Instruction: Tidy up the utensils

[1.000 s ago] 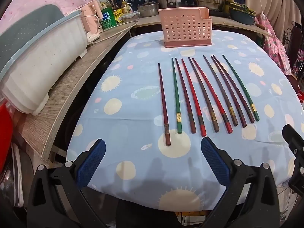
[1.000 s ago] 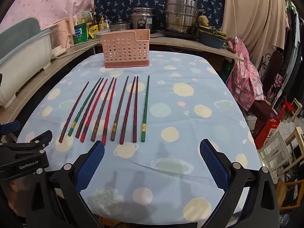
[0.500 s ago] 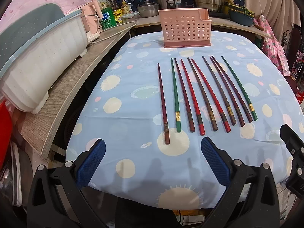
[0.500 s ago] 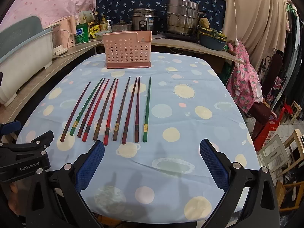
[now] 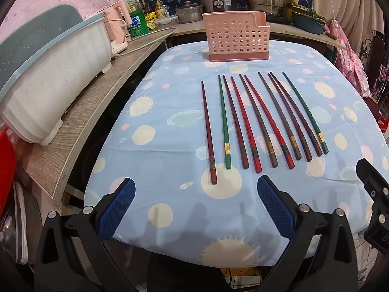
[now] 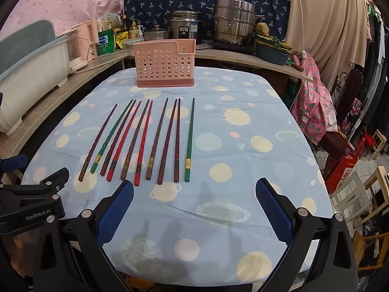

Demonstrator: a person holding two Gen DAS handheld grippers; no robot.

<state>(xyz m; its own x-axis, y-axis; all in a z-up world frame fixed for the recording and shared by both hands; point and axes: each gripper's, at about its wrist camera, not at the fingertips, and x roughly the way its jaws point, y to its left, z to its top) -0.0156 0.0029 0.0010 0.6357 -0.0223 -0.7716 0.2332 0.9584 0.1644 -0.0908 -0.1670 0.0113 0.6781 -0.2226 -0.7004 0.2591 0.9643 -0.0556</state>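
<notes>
Several chopsticks (image 5: 255,121) in red, green, brown and maroon lie side by side on the blue patterned tablecloth (image 5: 158,121), thick ends toward me. They also show in the right wrist view (image 6: 145,141). A pink perforated utensil holder (image 5: 237,39) stands upright behind them at the table's far side, also seen in the right wrist view (image 6: 165,63). My left gripper (image 5: 195,208) is open and empty, just short of the chopsticks' near ends. My right gripper (image 6: 194,208) is open and empty, near the table's front edge, right of the row.
A white dish rack (image 5: 48,77) sits on the wooden counter (image 5: 97,112) to the left. Pots, a rice cooker (image 6: 186,28) and bottles line the back counter. Chairs and clutter (image 6: 352,146) stand to the right of the table.
Both grippers have drifted slightly forward toward the chopsticks. Both stay open. Nothing on the table has moved.
</notes>
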